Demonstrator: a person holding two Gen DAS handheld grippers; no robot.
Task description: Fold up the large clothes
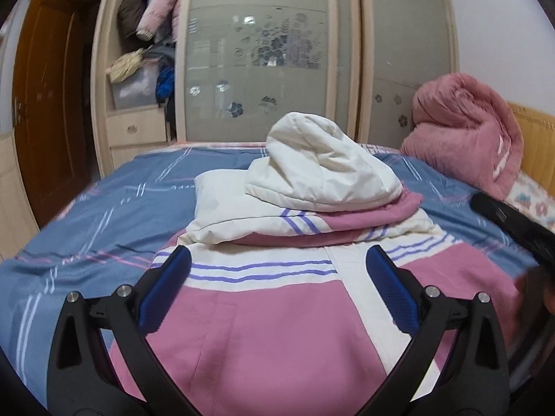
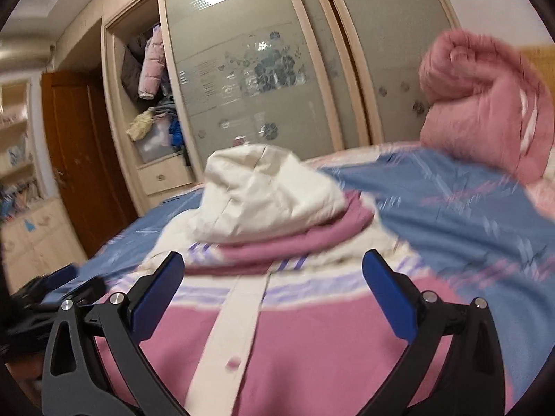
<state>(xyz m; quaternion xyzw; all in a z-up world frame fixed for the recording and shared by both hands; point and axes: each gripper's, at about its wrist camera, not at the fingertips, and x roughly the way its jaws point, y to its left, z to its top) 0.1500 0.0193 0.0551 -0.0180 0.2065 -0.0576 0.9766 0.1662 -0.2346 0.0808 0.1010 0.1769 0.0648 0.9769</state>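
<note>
A pink and cream hooded jacket (image 1: 263, 315) with purple stripes lies on the bed, its front placket facing up. Its sleeves are folded across the chest and the cream hood (image 1: 322, 166) stands puffed on top. My left gripper (image 1: 277, 263) hovers open above the jacket's lower body, nothing between its blue pads. In the right wrist view the same jacket (image 2: 295, 339) and hood (image 2: 263, 190) appear blurred. My right gripper (image 2: 274, 268) is open over the placket, empty. A dark part of the right gripper (image 1: 513, 228) shows at the right edge of the left wrist view.
The bed carries a blue patterned sheet (image 1: 114, 208). A rolled pink quilt (image 1: 468, 131) sits at the head by the wooden headboard (image 1: 534, 142). Behind stands a wardrobe with frosted sliding doors (image 1: 256, 62) and an open section full of clothes (image 1: 145, 34). A brown door (image 1: 45, 104) is at left.
</note>
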